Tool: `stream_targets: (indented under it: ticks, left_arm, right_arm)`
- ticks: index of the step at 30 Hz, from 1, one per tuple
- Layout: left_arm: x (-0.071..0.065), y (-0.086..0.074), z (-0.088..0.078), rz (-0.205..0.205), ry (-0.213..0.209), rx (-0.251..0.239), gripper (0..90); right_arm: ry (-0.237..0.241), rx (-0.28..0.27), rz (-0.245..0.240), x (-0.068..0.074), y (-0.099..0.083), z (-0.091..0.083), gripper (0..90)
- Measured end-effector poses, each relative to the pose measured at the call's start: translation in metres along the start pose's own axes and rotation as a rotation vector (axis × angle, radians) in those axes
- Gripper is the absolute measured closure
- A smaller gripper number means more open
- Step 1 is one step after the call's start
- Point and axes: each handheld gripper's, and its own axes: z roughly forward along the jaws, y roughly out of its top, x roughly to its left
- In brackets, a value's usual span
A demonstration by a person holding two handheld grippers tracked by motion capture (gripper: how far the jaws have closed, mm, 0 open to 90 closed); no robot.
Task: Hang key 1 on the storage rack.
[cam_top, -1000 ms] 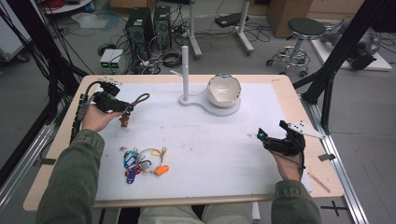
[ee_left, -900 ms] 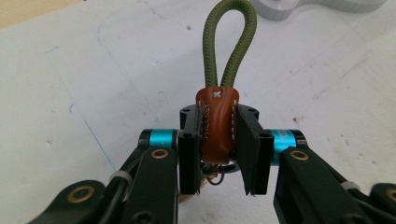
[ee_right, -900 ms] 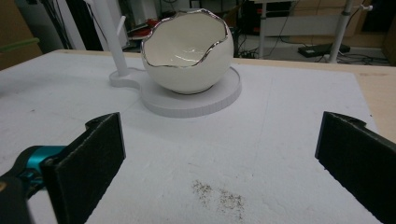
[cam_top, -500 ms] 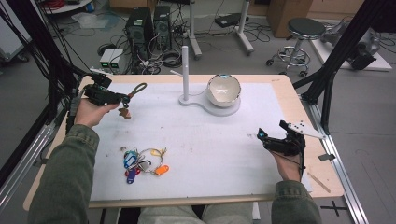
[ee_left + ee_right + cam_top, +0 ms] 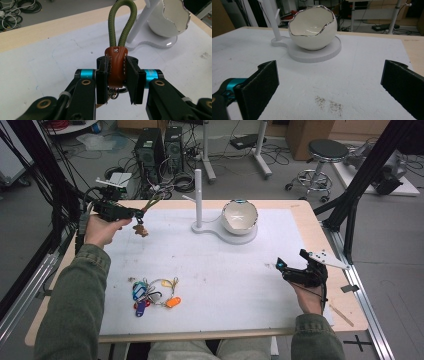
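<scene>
Left gripper (image 5: pixel 117 82) clamps brown leather keychain (image 5: pixel 115 65); right gripper (image 5: pixel 329 82) wide open, apparently empty.

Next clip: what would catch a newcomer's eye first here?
The left gripper, raised over the table's far left, is shut on a brown leather keychain with an olive-green cord loop. Behind it stands a white eggshell-shaped bowl with a silver rim on a white stand. A colourful bunch of key tags lies near the front.

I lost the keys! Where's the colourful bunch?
In the high view the key bunch lies on the mat's near left part, beside the left sleeve.
</scene>
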Motion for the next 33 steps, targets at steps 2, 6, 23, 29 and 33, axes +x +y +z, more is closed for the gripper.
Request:
stream_targets:
  ticks: [2,6,23,29,33]
  left_arm:
    - [-0.003,0.006,0.001,0.003,0.002,0.001,72.1]
    - [-0.009,0.016,0.004,0.005,-0.001,-0.014,72.1]
    - [-0.018,0.029,0.04,-0.077,-0.049,-0.103,72.0]
    - [-0.024,0.028,0.053,-0.082,-0.063,-0.098,72.0]
    - [-0.026,0.027,0.059,-0.09,-0.06,-0.084,71.9]
  right_arm:
    - [0.0,0.001,0.007,0.0,0.0,0.0,0.7]
    - [0.001,0.0,0.007,0.0,0.0,-0.001,0.6]
    - [0.006,0.011,-0.001,-0.001,-0.002,-0.001,0.7]
    - [0.005,0.01,-0.004,-0.001,-0.002,-0.001,0.7]
    - [0.003,0.008,0.0,-0.001,-0.002,-0.002,0.7]
